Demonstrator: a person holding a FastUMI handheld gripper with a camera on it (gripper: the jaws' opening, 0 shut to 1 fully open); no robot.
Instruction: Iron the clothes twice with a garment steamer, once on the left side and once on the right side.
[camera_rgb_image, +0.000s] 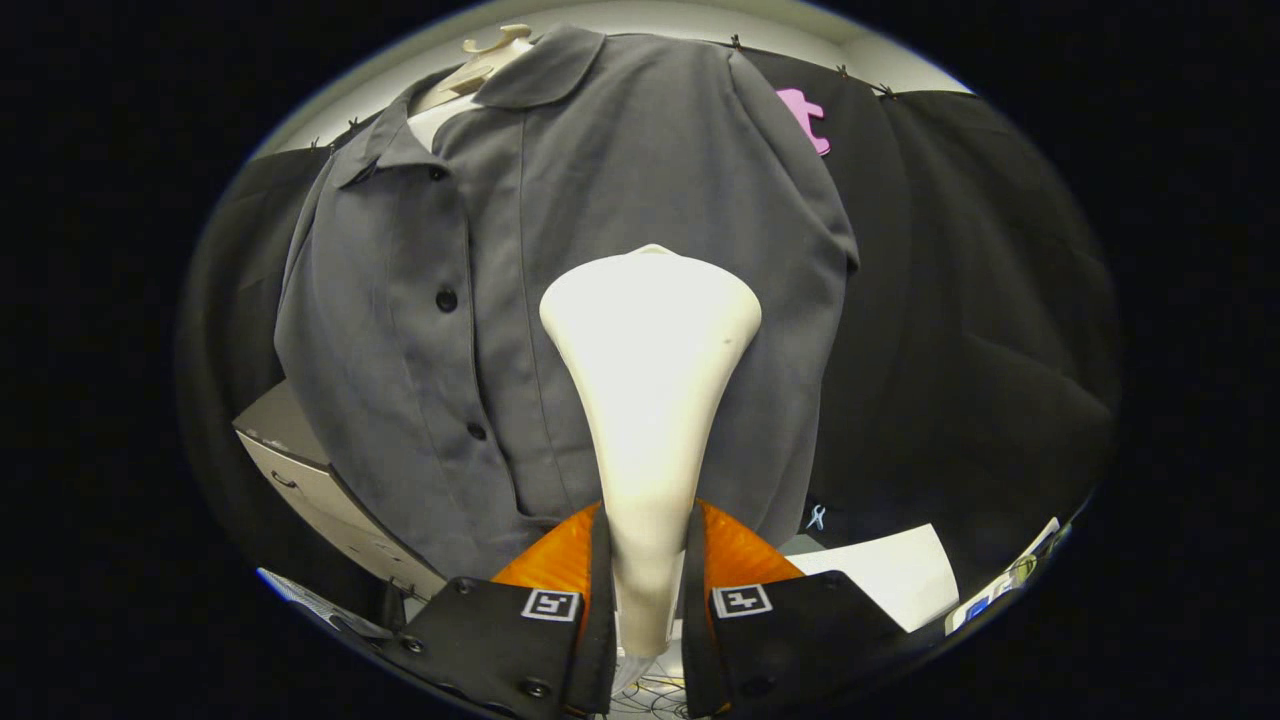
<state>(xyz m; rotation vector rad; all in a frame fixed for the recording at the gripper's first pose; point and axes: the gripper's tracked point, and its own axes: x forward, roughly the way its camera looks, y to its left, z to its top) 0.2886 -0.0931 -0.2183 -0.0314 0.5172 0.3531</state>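
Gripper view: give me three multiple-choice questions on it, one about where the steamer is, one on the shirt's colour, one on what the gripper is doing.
1. The garment steamer is:
A. between the fingers, head up before the shirt
B. on the cabinet
C. on the white paper

2. The shirt is:
A. white
B. grey
C. pink

3. The gripper is:
A. open
B. shut on the steamer's handle
C. shut on a sleeve

Answers: 1 A, its handle sits between both fingers; 2 B, grey fabric with dark buttons; 3 B, both fingers press the handle.
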